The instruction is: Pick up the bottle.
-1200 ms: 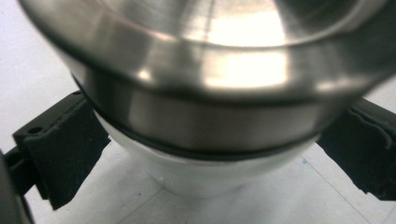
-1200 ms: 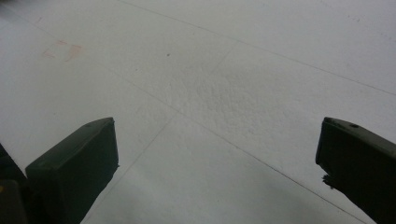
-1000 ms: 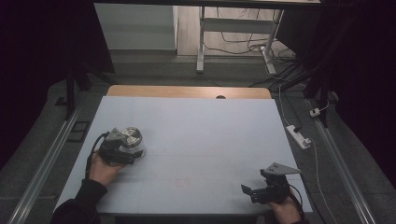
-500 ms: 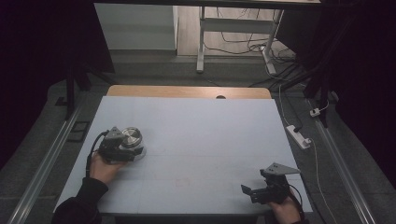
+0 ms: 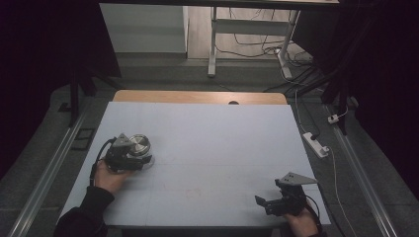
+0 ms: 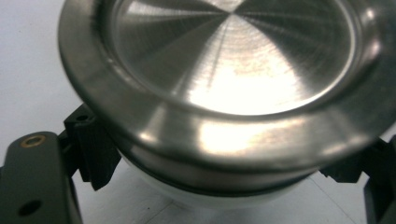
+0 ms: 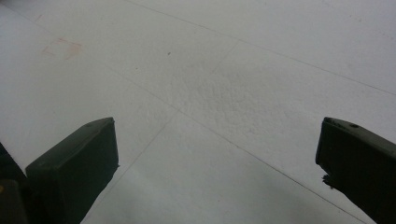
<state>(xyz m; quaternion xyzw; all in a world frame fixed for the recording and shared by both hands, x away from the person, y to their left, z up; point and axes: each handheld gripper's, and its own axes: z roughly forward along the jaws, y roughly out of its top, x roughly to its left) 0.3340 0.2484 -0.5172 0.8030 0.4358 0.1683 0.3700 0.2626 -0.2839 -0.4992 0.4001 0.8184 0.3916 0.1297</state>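
A white power strip [image 5: 315,144] is seen on the grey floor [image 5: 365,163] off the table's [image 5: 222,143] right edge, well beyond the fingers. A white table leg [image 5: 212,42] and loose cables [image 5: 252,47] are seen farther off, behind the table.

Dim room, grey floor [image 5: 207,74], white table legs [image 5: 213,39], power strip [image 5: 316,144] beside table [image 5: 222,138]

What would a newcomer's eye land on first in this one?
The shiny steel-lidded jar at the table's left side, with the left tool clamped around its body just under the lid. Next, the right tool at the near right corner, jaws wide open over bare surface.
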